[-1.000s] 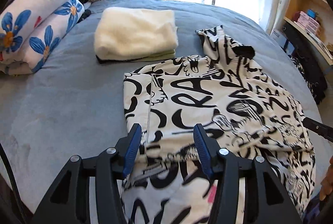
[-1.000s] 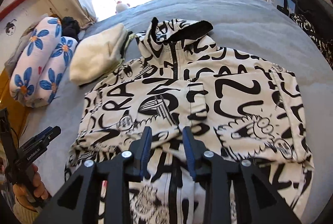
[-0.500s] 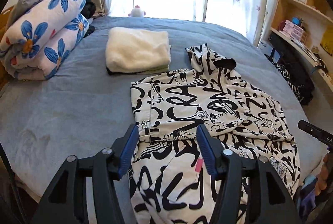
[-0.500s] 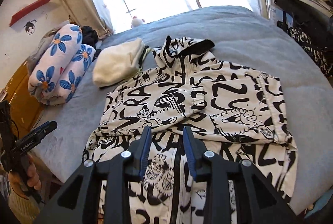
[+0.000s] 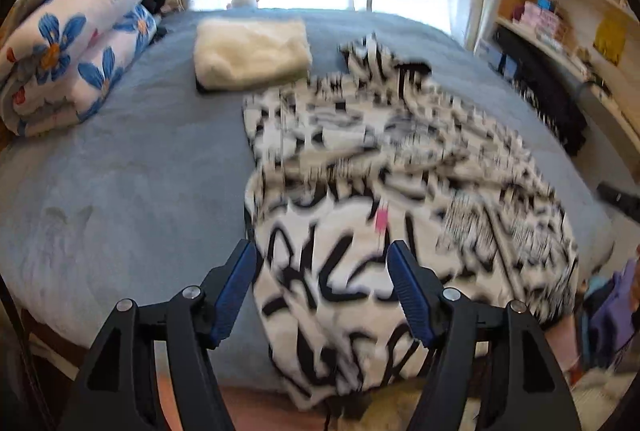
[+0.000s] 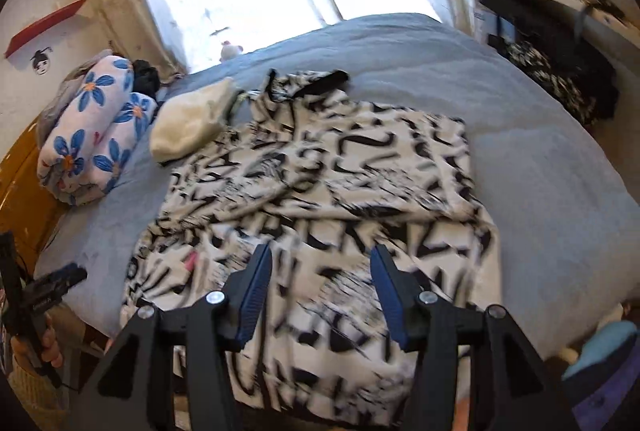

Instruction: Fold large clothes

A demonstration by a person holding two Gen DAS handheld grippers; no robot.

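Both my tools pulled back toward bed edge. Left tool [image 5: 322, 273] and right tool [image 6: 320, 273]: jaws just been opening, nothing between them. Printed hoodie [image 6: 320, 167] lies on bed [image 5: 120, 167], sleeves folded in. I judge bottom-hem fold comes next.

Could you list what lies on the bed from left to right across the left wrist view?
Rolled white quilt with blue flowers → folded cream fleece blanket → black-and-white graffiti-print hooded jacket.
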